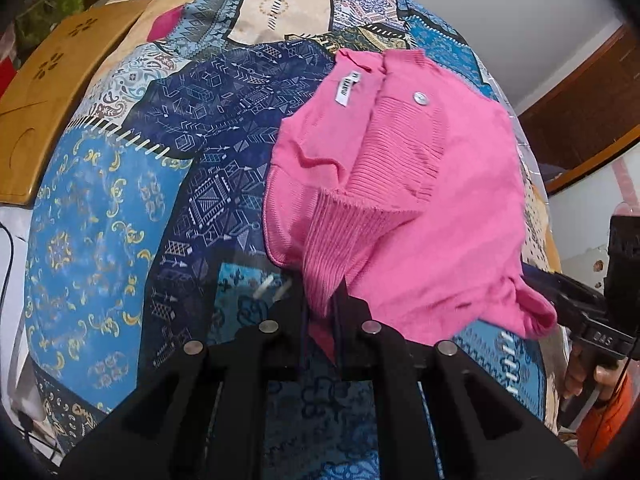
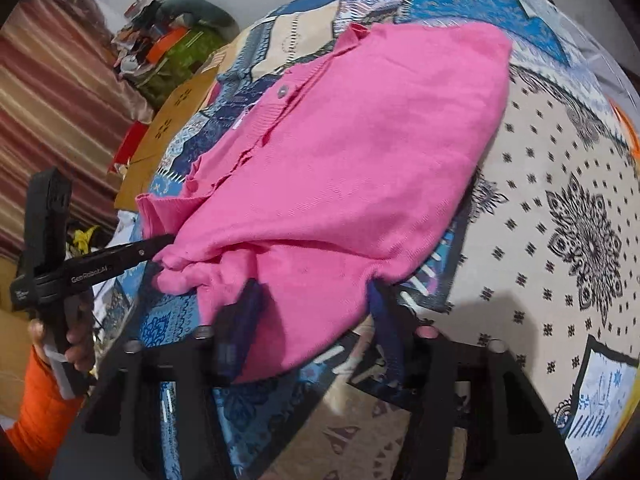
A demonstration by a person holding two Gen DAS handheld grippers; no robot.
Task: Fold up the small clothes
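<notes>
Pink knit top [image 1: 420,184], partly folded, on a patchwork cloth [image 1: 120,208], white label [image 1: 347,89] and one button [image 1: 420,98] showing near the collar. Left tongs [image 1: 320,316] pinched together on the ribbed hem, fabric bunched between the tips. Right tongs [image 2: 316,300] set apart, straddling a folded-over edge of the top; fabric between the two fingers [image 2: 240,312], firm press not clear. Seen from the left camera, right tongs reaching in under a corner of the top. Hand [image 2: 76,340] with orange sleeve [image 2: 40,400] gripping the left handle. Cloth covering a raised flat surface, table or bed unclear. Beyond: wooden board [image 1: 52,92] with flower cut-outs, striped curtain [image 2: 44,100], pile of clutter [image 2: 168,40], pale wall, dark wood trim [image 1: 588,112].
</notes>
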